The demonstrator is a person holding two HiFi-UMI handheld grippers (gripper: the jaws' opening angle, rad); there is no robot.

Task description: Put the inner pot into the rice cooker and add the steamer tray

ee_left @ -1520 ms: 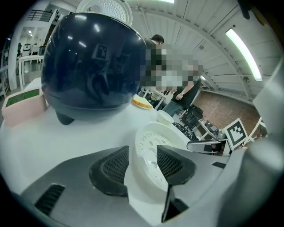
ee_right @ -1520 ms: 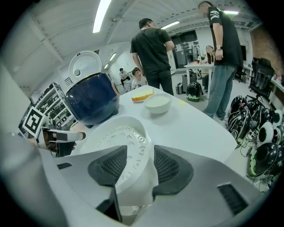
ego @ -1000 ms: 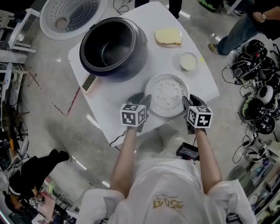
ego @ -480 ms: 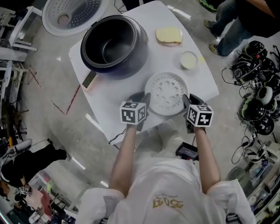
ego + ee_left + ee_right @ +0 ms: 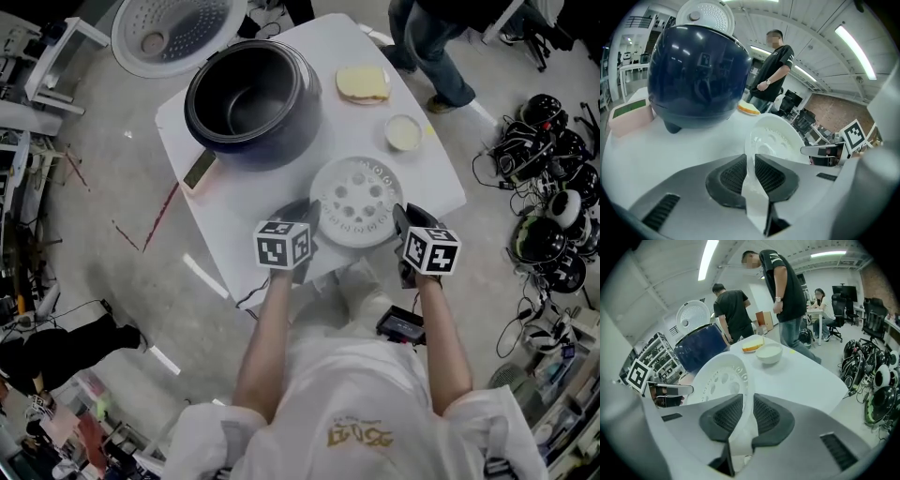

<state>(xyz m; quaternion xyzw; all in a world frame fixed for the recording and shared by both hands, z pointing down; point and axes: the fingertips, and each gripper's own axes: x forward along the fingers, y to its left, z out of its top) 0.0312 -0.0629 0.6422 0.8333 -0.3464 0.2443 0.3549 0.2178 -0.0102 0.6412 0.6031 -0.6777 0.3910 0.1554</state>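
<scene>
The left gripper (image 5: pixel 751 161) is clenched on the near-left rim of the white steamer tray (image 5: pixel 774 137). Its jaws have just been closing, and the thin edge stands pinched between the ribbed pads (image 5: pixel 731 174). The right gripper (image 5: pixel 746 404) has likewise been closing and now grasps the opposite, near-right rim of the steamer tray (image 5: pixel 718 379), its pads pressed on both faces.

From the head view, the left gripper (image 5: pixel 307 219) and right gripper (image 5: pixel 400 221) flank the steamer tray (image 5: pixel 356 201), which sits over the near part of the white table (image 5: pixel 251 208), close to its near edge. Whether the tray is clear of the tabletop I cannot tell.

Beyond the tray lies a strip of bare tabletop, then the dark blue rice cooker (image 5: pixel 253 98) at the far-left corner. Its mouth is open and its perforated lid (image 5: pixel 174 31) is swung back past the table edge. A flat pink block with a green top (image 5: pixel 199 171) lies just beside the cooker's foot at the left edge.

To the far right of the tray, apart from it, stands a small white bowl (image 5: pixel 404 132). Farther on is a yellow slab (image 5: pixel 362 82), sponge or bread I cannot tell.

A bystander (image 5: pixel 429 42) stands just off the far corner. Helmets and cables (image 5: pixel 553 197) crowd the floor to the right.
</scene>
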